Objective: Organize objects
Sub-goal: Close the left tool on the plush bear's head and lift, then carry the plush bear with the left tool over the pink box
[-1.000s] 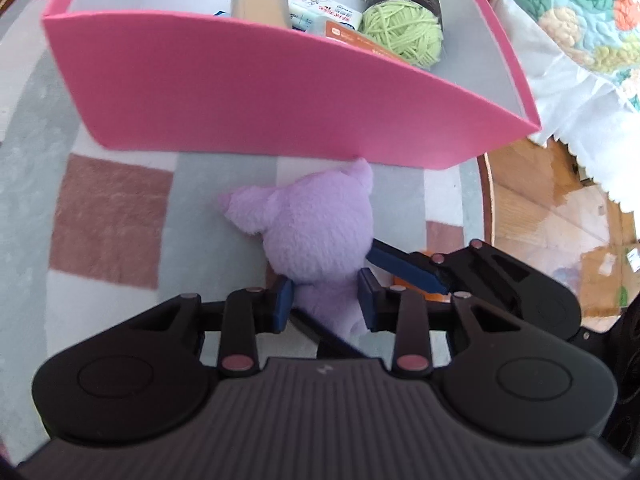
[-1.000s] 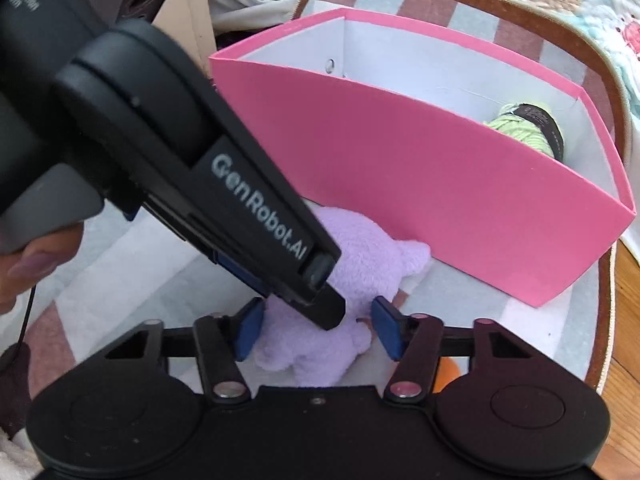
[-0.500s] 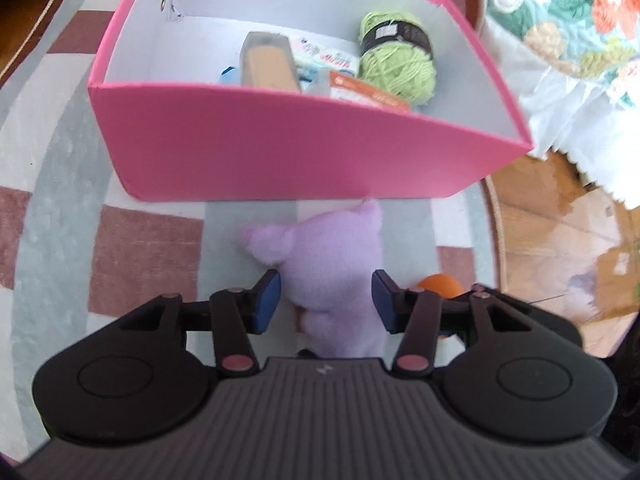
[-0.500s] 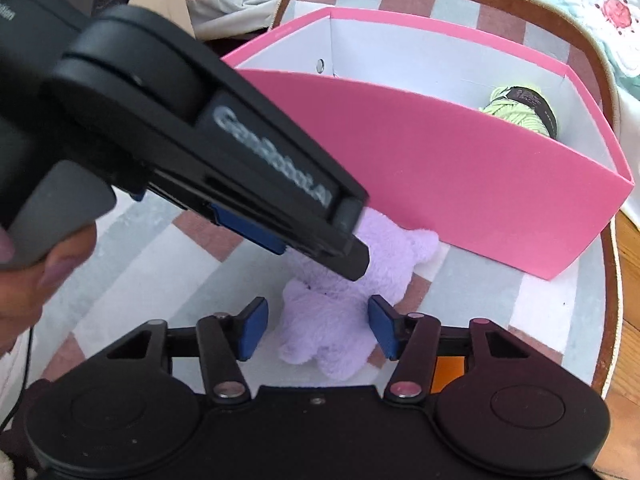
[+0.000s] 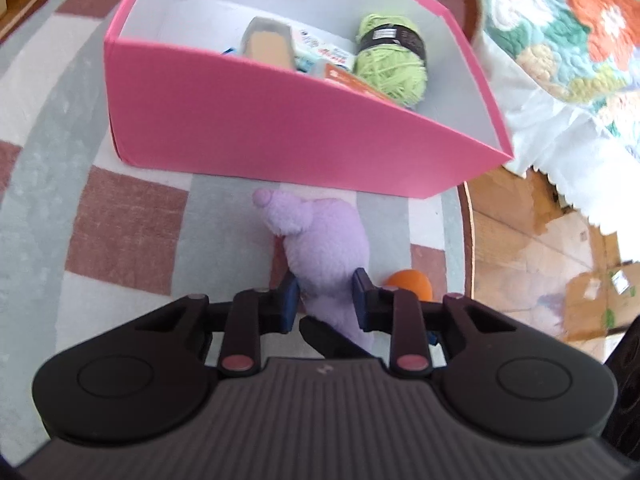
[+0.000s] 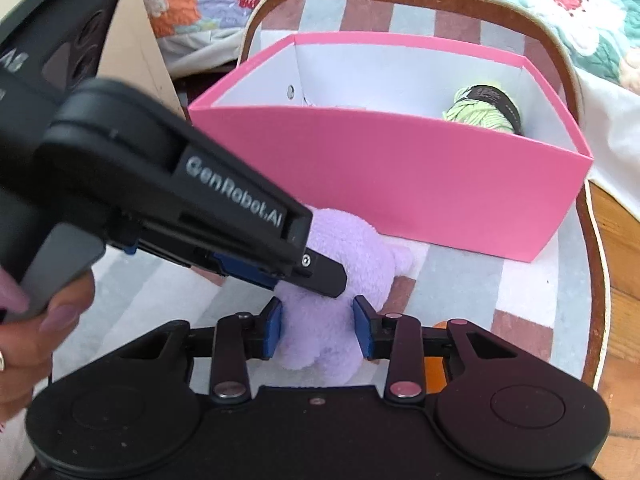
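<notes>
A purple plush toy (image 5: pixel 320 240) hangs above the checked rug, in front of the pink box (image 5: pixel 256 120). My left gripper (image 5: pixel 326 300) is shut on the toy's lower body. My right gripper (image 6: pixel 318 334) is shut on the toy (image 6: pixel 352 256) from the other side; the left gripper's body (image 6: pixel 168 192) crosses that view. The box (image 6: pixel 400 172) holds green yarn (image 5: pixel 390 64), a tan block (image 5: pixel 266 42) and flat packets. An orange ball (image 5: pixel 410 284) lies on the rug by the right fingers.
The checked rug (image 5: pixel 128 224) ends at a brown border; wooden floor (image 5: pixel 528 264) lies to the right. A floral quilt (image 5: pixel 560 28) hangs beyond the box. A cardboard panel (image 6: pixel 136 40) stands at the left.
Both grippers have closed in on the plush toy and lifted it off the rug; the views have risen and pulled back from the box, and the toy has turned.
</notes>
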The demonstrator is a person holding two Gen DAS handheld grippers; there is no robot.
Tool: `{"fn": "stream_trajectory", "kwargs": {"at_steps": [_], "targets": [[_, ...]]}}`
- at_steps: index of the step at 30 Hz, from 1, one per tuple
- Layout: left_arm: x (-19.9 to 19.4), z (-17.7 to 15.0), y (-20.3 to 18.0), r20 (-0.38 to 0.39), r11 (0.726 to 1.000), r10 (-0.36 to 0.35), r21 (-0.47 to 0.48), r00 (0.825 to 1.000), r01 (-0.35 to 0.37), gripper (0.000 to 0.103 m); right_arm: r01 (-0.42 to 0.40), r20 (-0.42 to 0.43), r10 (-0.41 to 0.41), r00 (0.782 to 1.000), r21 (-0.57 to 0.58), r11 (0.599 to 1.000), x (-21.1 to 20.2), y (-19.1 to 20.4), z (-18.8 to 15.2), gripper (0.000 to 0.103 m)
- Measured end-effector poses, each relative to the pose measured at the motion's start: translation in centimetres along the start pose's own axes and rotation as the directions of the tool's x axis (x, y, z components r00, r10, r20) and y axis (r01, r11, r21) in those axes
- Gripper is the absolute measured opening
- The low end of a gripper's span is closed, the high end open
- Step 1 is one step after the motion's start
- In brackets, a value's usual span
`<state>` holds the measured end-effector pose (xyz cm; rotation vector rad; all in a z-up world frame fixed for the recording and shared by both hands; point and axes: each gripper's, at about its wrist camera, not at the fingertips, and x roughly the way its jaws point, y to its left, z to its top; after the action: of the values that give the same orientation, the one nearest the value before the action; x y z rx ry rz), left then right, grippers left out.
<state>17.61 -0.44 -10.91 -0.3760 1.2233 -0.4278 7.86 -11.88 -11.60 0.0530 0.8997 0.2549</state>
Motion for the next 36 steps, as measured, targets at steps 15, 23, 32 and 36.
{"fn": "stream_trajectory", "kwargs": {"at_steps": [15, 23, 32, 36], "targets": [[-9.5, 0.2, -5.0, 0.012, 0.996, 0.009, 0.086, 1.0, -0.01, 0.024, 0.013, 0.094, -0.01, 0.995, -0.034, 0.999, -8.2, 1.2, 4.4, 0.041], [-14.0, 3.2, -6.7, 0.071, 0.996, -0.052, 0.074, 0.996, 0.047, 0.023, 0.052, 0.187, -0.036, 0.982, -0.084, 0.995, -12.2, 2.5, 7.9, 0.04], [-15.0, 6.4, -8.9, 0.2, 0.99, -0.075, 0.133, 0.977, 0.049, 0.023, 0.128, 0.258, -0.084, 0.962, -0.157, 0.979, -12.7, 1.9, 12.2, 0.037], [-13.2, 8.1, -8.2, 0.242, 0.991, -0.106, 0.101, 0.965, 0.083, 0.022, 0.169, 0.275, -0.115, 0.955, -0.182, 0.969, -11.3, 0.9, 13.5, 0.034]]}}
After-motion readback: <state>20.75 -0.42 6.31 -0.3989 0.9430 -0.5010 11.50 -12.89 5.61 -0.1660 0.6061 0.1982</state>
